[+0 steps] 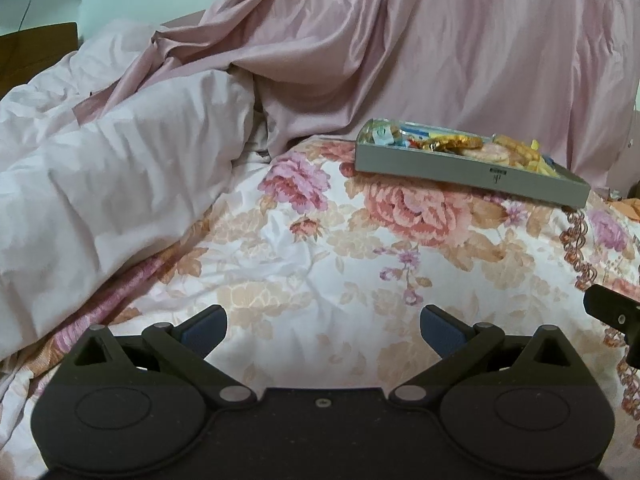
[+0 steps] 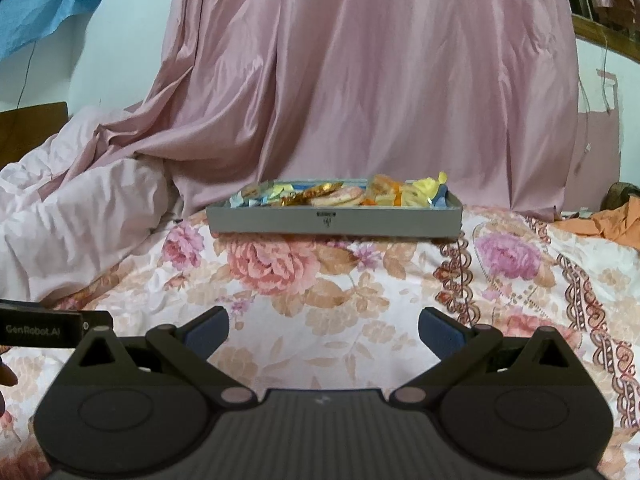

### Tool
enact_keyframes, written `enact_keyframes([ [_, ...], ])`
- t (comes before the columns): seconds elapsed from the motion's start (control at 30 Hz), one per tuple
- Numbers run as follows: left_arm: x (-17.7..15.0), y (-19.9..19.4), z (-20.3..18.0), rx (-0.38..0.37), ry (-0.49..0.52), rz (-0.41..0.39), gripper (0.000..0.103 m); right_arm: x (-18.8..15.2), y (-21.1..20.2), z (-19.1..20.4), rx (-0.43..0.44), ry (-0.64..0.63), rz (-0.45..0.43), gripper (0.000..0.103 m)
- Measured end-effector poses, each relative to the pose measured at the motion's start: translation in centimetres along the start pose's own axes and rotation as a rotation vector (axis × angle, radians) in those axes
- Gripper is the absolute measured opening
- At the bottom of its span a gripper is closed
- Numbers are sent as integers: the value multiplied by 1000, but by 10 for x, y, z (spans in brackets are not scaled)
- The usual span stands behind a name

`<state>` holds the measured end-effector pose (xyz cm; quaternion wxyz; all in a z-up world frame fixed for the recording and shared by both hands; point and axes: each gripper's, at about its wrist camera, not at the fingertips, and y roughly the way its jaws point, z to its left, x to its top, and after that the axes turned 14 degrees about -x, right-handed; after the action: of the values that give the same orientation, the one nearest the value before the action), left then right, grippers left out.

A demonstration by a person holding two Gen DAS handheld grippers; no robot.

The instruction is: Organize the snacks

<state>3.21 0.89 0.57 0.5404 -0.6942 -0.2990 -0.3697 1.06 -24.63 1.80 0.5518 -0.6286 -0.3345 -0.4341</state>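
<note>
A shallow grey tray (image 1: 460, 168) (image 2: 280, 220) lies on the flowered bedspread, filled with wrapped snacks (image 1: 472, 146) (image 2: 340, 196): round biscuits, a gold wrapper, yellow and blue packets. In the left wrist view it sits far ahead to the right; in the right wrist view it is straight ahead. My left gripper (image 1: 323, 330) is open over bare bedspread, holding nothing. My right gripper (image 2: 323, 330) is open too, well short of the tray. Part of the right gripper shows at the right edge of the left view, and the left gripper's body (image 2: 44, 330) at the left edge of the right view.
A rumpled pale quilt (image 1: 100, 176) is heaped to the left. A pink satin curtain (image 2: 360, 80) hangs behind the tray. Orange cloth (image 2: 608, 222) lies at the far right. Flowered bedspread (image 2: 340, 300) stretches between the grippers and the tray.
</note>
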Motion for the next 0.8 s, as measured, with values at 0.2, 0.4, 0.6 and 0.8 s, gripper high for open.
enact_keyframes([
  [0.2,-6,4,-3,4,25,18,102,-8,3,4,6,-8,27,103],
  [0.4,-7,3,-5,5,31,18,102,-9,4,4,8,-8,35,103],
  [0.6,-7,3,-4,4,32,19,102,-8,5,3,12,0,47,103],
  [0.8,-7,2,-4,6,32,22,102,-9,6,3,11,-1,51,103],
])
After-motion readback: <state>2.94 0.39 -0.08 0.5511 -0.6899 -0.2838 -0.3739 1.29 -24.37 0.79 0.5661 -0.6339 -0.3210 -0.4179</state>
